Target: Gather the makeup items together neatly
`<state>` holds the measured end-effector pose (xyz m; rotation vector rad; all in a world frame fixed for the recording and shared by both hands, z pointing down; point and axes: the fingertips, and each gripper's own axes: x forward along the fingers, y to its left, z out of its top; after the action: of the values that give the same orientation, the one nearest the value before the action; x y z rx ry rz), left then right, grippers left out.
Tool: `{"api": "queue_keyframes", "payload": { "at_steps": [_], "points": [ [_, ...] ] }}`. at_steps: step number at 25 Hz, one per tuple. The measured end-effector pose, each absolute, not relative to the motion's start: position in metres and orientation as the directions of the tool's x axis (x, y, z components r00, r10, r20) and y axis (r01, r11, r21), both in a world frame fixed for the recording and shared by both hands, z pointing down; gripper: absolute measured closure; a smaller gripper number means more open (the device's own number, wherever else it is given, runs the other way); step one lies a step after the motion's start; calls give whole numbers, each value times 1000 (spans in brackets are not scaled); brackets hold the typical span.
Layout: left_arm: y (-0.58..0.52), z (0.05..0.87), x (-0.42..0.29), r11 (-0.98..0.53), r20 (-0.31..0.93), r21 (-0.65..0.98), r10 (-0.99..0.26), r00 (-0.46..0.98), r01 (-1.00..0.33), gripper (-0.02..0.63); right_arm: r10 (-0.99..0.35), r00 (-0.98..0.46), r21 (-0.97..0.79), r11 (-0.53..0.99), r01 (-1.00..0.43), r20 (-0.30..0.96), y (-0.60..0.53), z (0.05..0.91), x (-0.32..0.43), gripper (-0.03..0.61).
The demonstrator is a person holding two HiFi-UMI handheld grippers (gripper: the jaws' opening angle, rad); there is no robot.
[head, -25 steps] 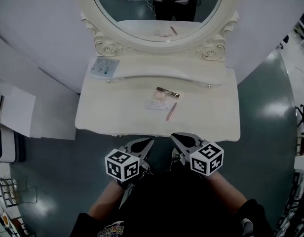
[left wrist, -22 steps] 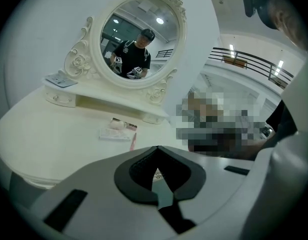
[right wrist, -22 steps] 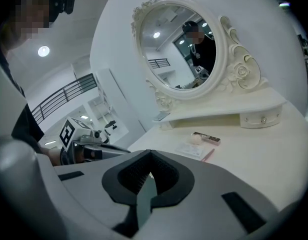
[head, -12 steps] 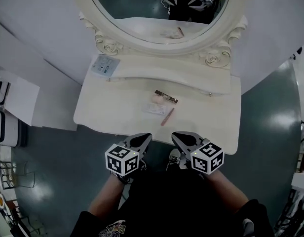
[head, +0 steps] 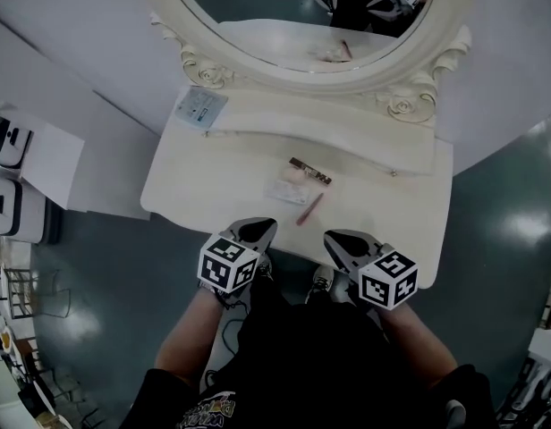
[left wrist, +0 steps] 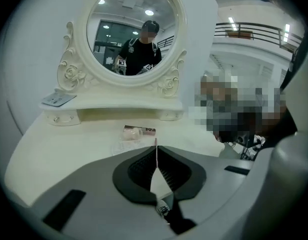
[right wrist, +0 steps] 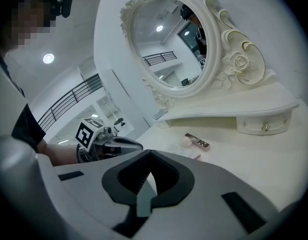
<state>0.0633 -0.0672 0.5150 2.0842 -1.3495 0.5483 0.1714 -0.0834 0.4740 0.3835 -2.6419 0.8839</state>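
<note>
The vanity top point(head: 195, 181) lies bare either side of the makeup items point(head: 289, 190) at its middle — open from the front edge. Behind them, the raised shelf point(head: 347, 132) and mirror frame point(head: 213, 71) block the back.

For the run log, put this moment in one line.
left tool: shut, empty | right tool: shut, empty | pink pencil, clear sachet, slim case: loose on vanity table

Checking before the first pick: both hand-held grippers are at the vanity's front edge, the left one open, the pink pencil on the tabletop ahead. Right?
No: the left hand-held gripper is shut, jaws together, as the left gripper view shows. The rest holds: both are at the vanity's front edge, the pink pencil on the tabletop ahead.
</note>
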Motion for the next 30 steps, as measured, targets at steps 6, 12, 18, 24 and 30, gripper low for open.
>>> {"api": "queue_keyframes", "payload": {
  "at_steps": [6, 12, 18, 24, 30],
  "points": [
    [-91, 539, 49, -459, 691, 119, -599, 406, -881, 533, -202, -899, -541, 739, -401, 389, -97, 480, 177, 549],
    [-104, 580, 37, -675, 802, -36, -459, 382, -737, 447, -263, -878, -560, 687, -462, 401, -99, 484, 179, 549],
    [-121, 605, 30, -826, 858, -79, -341, 384, -558, 429, -327, -856, -586, 627, -514, 401, -98, 488, 171, 549],
    [-137, 626, 24, -923, 907, -80, -224, 356, -377, 387, -372, -834, -599, 580, -552, 409, -98, 491, 164, 549],
    [-138, 656, 15, -977, 948, -48, -111, 299, -209, 361, -410, -808, -612, 527, -589, 424, -98, 497, 158, 549]
  ]
}}
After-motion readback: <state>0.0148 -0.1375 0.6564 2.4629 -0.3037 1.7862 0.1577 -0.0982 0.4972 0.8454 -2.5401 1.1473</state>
